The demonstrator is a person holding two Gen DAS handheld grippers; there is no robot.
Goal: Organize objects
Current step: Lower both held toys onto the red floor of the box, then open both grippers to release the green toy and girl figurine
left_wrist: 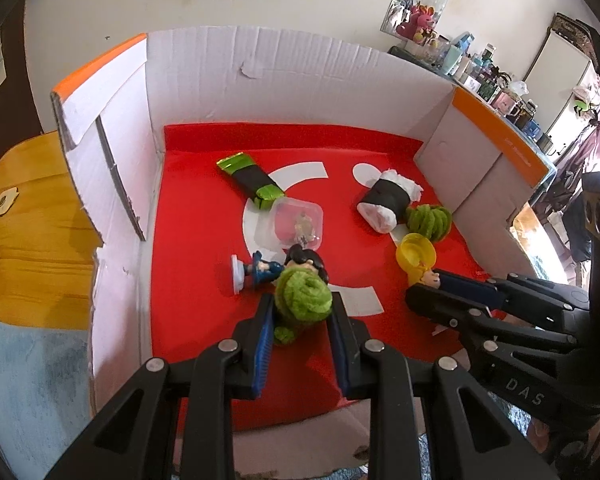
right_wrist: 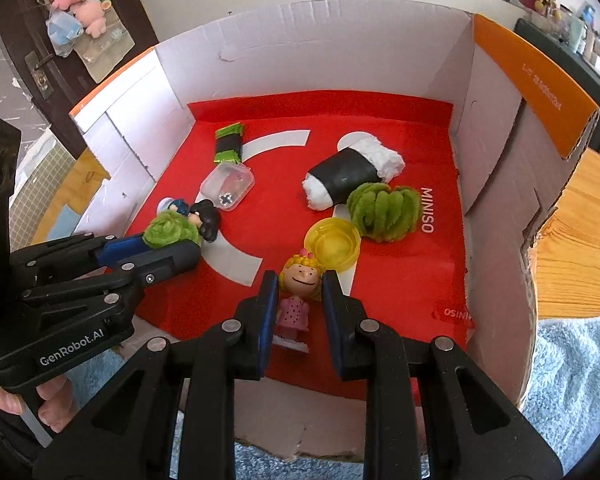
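Observation:
A cardboard box with a red floor (left_wrist: 196,264) (right_wrist: 404,280) holds the toys. My left gripper (left_wrist: 302,304) (right_wrist: 168,246) is shut on a green fuzzy coil (left_wrist: 304,298) (right_wrist: 168,230), low over the floor beside a dark-haired figurine in blue (left_wrist: 268,266) (right_wrist: 204,216) that lies on its side. My right gripper (right_wrist: 300,286) (left_wrist: 428,286) is shut on the head of a blond figurine in a pink dress (right_wrist: 298,280) (left_wrist: 428,278). A yellow lid (right_wrist: 332,244) (left_wrist: 415,254) lies just past it.
Also on the red floor: a clear plastic case (left_wrist: 296,224) (right_wrist: 228,184), a green-and-black wrapped bar (left_wrist: 252,180) (right_wrist: 229,144), a white roll with a black band (left_wrist: 388,196) (right_wrist: 352,174) and a green fuzzy bundle (left_wrist: 428,220) (right_wrist: 384,212). White walls (left_wrist: 268,76) enclose three sides. A wooden table (left_wrist: 28,248) lies outside.

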